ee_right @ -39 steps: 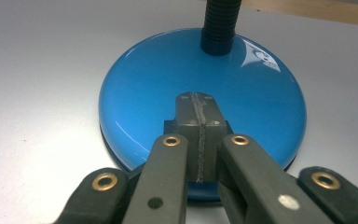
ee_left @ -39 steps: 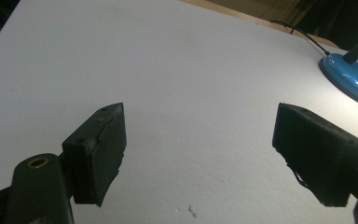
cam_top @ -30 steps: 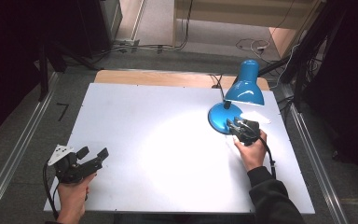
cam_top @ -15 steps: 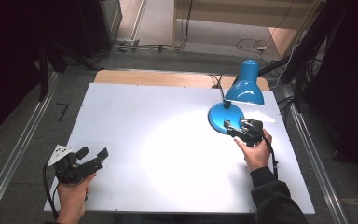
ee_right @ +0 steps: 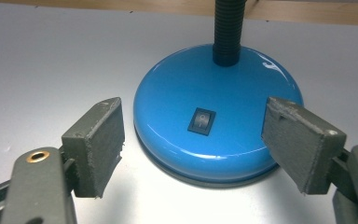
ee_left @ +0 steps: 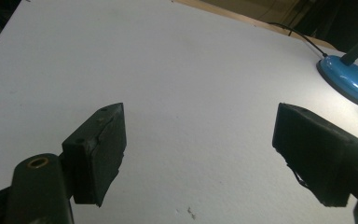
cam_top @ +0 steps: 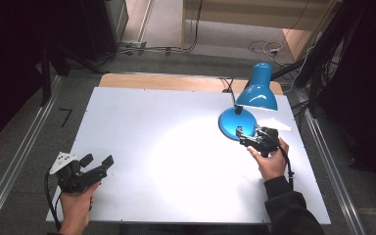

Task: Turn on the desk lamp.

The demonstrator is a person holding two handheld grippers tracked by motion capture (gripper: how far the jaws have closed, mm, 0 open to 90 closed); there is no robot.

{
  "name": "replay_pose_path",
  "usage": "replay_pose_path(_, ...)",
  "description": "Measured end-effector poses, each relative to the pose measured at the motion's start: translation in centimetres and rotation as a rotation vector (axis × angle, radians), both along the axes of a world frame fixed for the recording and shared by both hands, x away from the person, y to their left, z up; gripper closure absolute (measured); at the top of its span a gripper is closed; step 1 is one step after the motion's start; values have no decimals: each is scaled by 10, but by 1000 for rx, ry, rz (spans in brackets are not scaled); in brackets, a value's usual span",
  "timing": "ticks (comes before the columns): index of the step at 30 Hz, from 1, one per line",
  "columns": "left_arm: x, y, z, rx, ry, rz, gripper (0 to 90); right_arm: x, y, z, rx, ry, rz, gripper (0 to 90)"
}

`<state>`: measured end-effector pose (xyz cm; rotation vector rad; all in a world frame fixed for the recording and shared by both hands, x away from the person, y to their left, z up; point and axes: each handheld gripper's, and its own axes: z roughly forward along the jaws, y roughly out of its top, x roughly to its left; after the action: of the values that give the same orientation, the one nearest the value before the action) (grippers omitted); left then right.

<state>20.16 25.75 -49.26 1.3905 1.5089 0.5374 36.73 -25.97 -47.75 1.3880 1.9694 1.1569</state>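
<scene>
A blue desk lamp stands at the far right of the white table [cam_top: 166, 142], with its shade [cam_top: 257, 90] casting light on the tabletop. Its round base [cam_top: 232, 122] [ee_right: 214, 126] carries a black rocker switch [ee_right: 201, 121], and a black ribbed neck [ee_right: 227, 32] rises from it. My right gripper [cam_top: 243, 136] [ee_right: 196, 149] is just in front of the base. Its jaws have just been opening and the pads touch nothing. My left gripper [cam_top: 98, 161] [ee_left: 198, 149] is open over bare table at the front left. The base [ee_left: 349, 84] lies far ahead of it.
A white slip [cam_top: 276, 125] lies right of the lamp base. The lamp's black cord [cam_top: 227, 88] runs off the far edge over a wooden strip [cam_top: 176, 81]. Metal rails [cam_top: 14, 161] flank the table, and dark equipment stands behind.
The right gripper's jaws have spread wider in front of the lamp base, and the hand has barely shifted. The left hand and gripper have kept still.
</scene>
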Motion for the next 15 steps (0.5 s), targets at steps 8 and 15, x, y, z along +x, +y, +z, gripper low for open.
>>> replay_pose_path(8, 0, 0, 0, -1, -1, -1, 179, -10, -2, 4, 0, -10, 12, 200)
replay_pose_path(15, 0, 0, 0, 0, -1, -2, 179, -18, -9, 5, 5, -8, 13, 198)
